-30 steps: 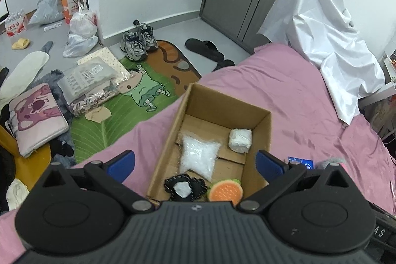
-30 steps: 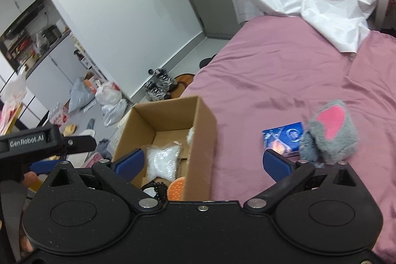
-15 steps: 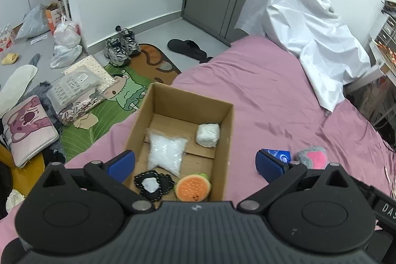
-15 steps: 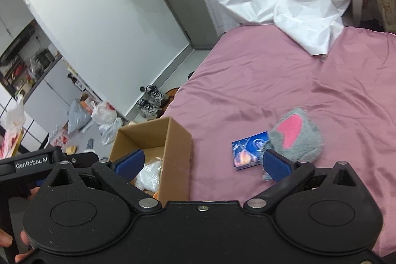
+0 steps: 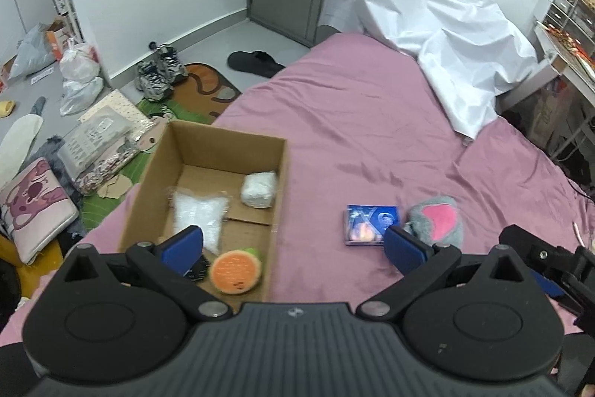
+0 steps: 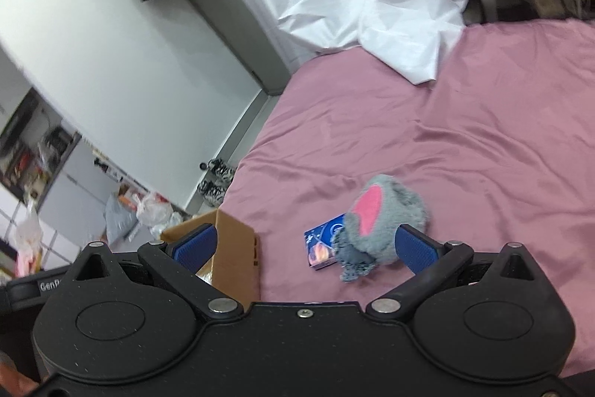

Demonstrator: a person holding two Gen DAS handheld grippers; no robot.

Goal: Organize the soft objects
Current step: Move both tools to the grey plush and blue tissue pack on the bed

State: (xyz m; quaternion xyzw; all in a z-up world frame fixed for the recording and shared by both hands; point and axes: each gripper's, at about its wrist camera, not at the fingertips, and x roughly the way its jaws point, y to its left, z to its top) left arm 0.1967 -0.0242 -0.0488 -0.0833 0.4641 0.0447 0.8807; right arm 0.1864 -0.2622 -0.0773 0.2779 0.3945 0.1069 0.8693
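We are swinging both tongs rightward, away from the cardboard box [image 5: 208, 196] and toward the grey plush toy [image 6: 379, 226] with its pink patch. A second ago the box was filling the middle of both views; now it is sliding off to the left, and the plush is sitting close ahead of the right tongs [image 6: 303, 246], nearer the right-hand finger. We are reading this as the start of the next pick.

The left tongs [image 5: 293, 244] are released and carrying nothing, and so are the right ones, their blue pads standing wide apart.

The plush is lying on the pink bed [image 5: 372, 121], touching a small blue packet [image 5: 372, 224] on its left. The box is already holding an orange plush burger [image 5: 235, 272], a clear bag [image 5: 200, 214] and a white bundle [image 5: 259, 189].

The sheet around the plush is open on its far and right sides. The packet is crowding its left, so we are likely needing to close on the plush alone.
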